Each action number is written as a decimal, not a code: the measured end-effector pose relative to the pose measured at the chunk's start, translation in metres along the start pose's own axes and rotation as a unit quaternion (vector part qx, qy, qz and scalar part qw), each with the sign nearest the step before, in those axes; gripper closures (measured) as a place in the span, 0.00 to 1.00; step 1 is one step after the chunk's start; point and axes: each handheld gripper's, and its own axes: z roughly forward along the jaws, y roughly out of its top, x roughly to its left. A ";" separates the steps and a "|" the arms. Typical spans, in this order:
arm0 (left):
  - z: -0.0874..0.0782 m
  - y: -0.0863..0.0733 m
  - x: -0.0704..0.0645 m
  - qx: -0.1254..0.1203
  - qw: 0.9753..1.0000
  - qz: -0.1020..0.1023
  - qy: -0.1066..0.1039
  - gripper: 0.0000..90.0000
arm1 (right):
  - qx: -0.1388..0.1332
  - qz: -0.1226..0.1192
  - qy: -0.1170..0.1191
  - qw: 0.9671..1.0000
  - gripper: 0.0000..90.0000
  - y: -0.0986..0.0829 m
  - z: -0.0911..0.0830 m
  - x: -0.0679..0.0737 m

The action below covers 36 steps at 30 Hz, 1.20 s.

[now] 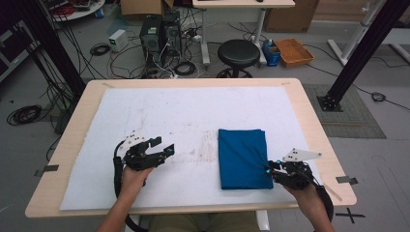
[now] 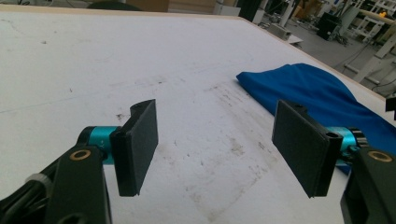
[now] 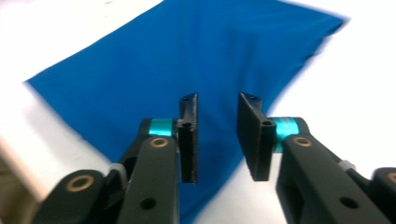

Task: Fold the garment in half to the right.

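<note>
At the near edge of the table (image 1: 309, 111), the person's two hands come in from below, each holding a gripper. The left gripper (image 1: 164, 151) hovers over the white sheet (image 1: 159, 111), left of centre, its jaws spread wide with nothing between them; the left gripper view shows the broad gap over stained, bare sheet and, off to the right, the folded blue cloth (image 2: 322, 91) lying flat, well apart from those jaws. The right gripper (image 1: 267, 169) sits at the near right corner of the blue cloth (image 1: 242, 157). From the high view its jaw gap is too small to judge, but the right gripper view shows the jaws (image 3: 217, 135) partly open, a narrow gap between them, with blue fabric (image 3: 187, 56) under and ahead of them and none pinched.

The cloth is folded into a neat upright rectangle right of the sheet's centre. Farther off, beyond the table, the high view takes in a black round stool (image 1: 238, 53), computer towers (image 1: 159, 31) with tangled cables, and an orange-brown tray (image 1: 294, 51) on the floor.
</note>
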 end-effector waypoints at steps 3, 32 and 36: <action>0.000 0.000 0.000 -0.001 1.000 0.001 -0.003 0.35 | 0.045 0.011 0.021 0.999 0.79 -0.005 0.012 0.000; -0.012 0.002 0.012 -0.052 0.997 0.062 0.010 0.31 | -0.105 0.016 -0.091 0.990 0.23 0.031 0.010 -0.040; -0.018 0.003 0.014 -0.055 0.997 0.053 0.013 0.29 | -0.125 0.005 -0.105 0.987 0.23 0.024 -0.010 -0.036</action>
